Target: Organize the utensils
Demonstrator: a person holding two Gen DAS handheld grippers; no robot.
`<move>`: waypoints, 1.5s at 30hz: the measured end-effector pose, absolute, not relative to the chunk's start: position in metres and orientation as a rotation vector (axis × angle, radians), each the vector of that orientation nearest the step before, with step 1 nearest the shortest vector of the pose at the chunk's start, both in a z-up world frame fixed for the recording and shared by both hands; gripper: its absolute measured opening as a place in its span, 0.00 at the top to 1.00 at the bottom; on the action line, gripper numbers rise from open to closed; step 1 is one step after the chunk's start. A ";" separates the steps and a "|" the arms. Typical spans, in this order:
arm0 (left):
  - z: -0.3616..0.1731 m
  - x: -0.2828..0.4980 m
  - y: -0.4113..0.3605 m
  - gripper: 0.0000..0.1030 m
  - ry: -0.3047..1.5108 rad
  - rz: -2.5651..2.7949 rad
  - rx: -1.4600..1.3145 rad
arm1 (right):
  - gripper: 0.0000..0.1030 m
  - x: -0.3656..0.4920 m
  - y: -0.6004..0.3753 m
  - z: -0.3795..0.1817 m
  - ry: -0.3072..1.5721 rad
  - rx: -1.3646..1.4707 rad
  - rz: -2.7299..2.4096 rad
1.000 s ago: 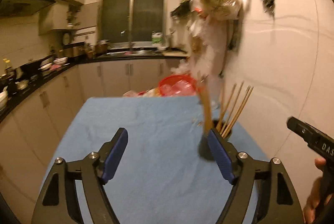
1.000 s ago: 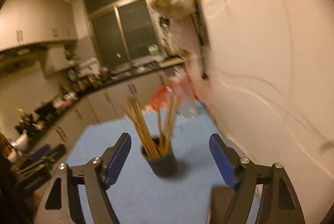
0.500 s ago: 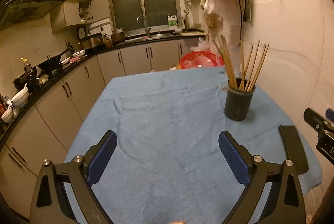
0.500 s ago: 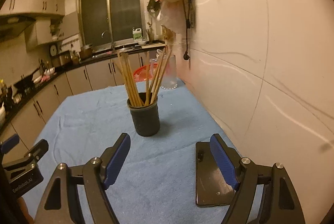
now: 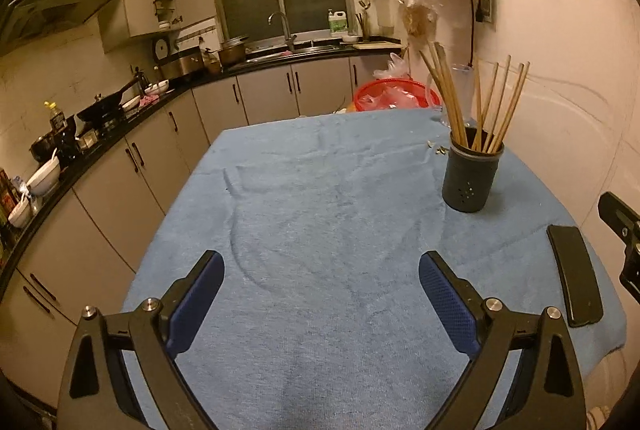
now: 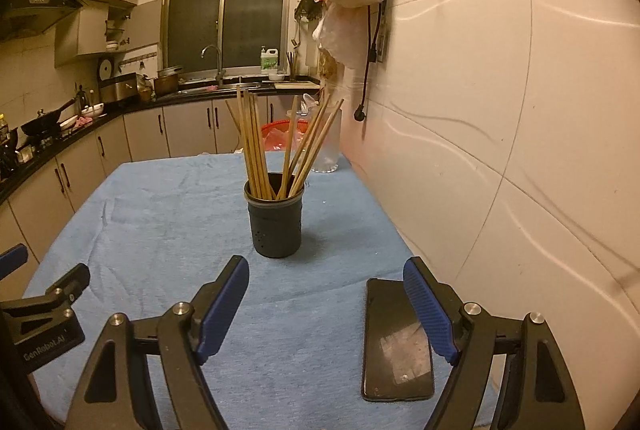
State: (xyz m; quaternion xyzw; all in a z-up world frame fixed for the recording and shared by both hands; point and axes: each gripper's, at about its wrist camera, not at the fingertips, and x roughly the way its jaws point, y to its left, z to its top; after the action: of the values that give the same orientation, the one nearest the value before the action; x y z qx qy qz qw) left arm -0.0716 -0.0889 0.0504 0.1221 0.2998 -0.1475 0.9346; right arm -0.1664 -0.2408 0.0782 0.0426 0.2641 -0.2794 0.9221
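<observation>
Wooden chopsticks point(image 6: 276, 145) stand bunched in the dark cup point(image 6: 275, 222) on the blue cloth point(image 5: 320, 213), apparently already sorted; both the left gripper point(image 5: 320, 294) and right gripper point(image 6: 326, 302) hang wide apart, empty, short of the cup.

A table covered by a wrinkled light-blue terry cloth point(image 5: 320, 213) carries a dark cylindrical perforated holder point(image 6: 276, 226) filled with wooden chopsticks point(image 6: 256, 145), a flat black smartphone point(image 6: 396, 342) near the wall-side edge, and a clear plastic jug point(image 6: 330, 145) at the far end.
</observation>
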 end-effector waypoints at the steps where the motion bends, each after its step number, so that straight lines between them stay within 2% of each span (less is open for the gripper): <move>1: 0.050 -0.072 -0.090 0.05 0.610 -0.301 0.254 | 0.20 -0.167 -0.240 0.078 0.545 0.087 -0.574; 45: 0.031 -0.059 -0.089 0.05 0.642 -0.316 0.283 | 0.20 -0.136 -0.240 0.049 0.638 0.080 -0.556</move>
State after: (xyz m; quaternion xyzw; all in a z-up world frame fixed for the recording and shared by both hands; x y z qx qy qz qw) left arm -0.0590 -0.0889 0.0313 0.1379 0.3133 -0.1542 0.9268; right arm -0.1360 -0.2402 0.0489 0.0388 0.3095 -0.2695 0.9111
